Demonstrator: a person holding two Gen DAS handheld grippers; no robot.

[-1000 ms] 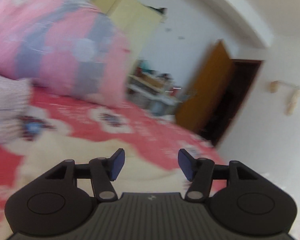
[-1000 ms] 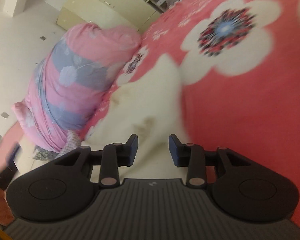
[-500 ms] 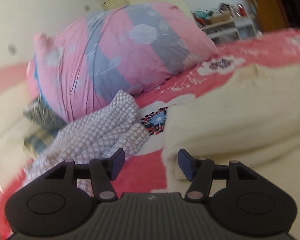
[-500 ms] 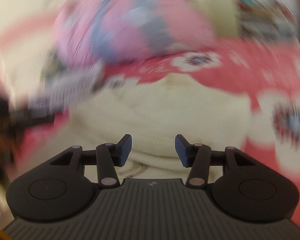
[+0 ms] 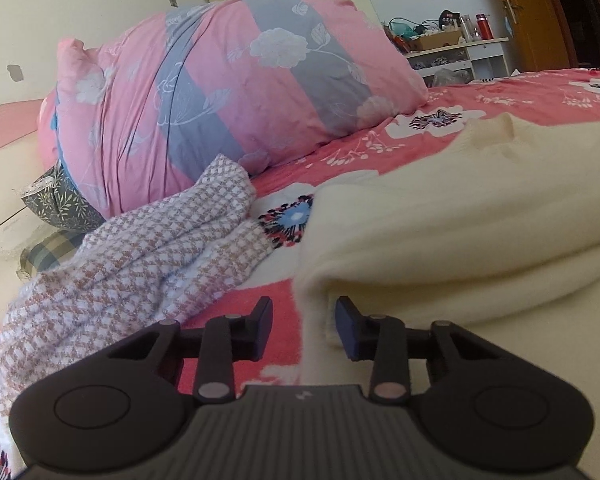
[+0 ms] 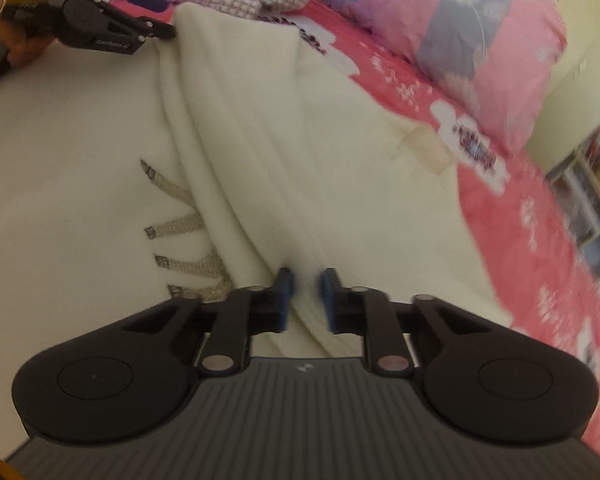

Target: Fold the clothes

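Note:
A cream knitted garment (image 5: 460,208) lies spread on the red floral bedsheet (image 5: 520,96). My left gripper (image 5: 303,328) sits low at its near corner. Its jaws are closing, with the garment's edge between them and a gap still showing by the left pad. In the right wrist view the same garment (image 6: 360,140) has long folds and a grey woven pattern (image 6: 180,228). My right gripper (image 6: 306,300) is closing, and its pads pinch a raised fold. The left gripper (image 6: 164,18) shows at the upper left at the garment's far corner, held by a hand.
A brown-and-white checked garment (image 5: 140,264) lies crumpled left of the cream one. Behind it rests a big pink and grey quilt bundle (image 5: 228,92). A white shelf with clutter (image 5: 452,48) and a brown door (image 5: 540,12) stand past the bed.
The left gripper swung round, dropped to the cream garment's corner and narrowed its jaws. The right gripper rolled, moved across the garment and closed on a fold.

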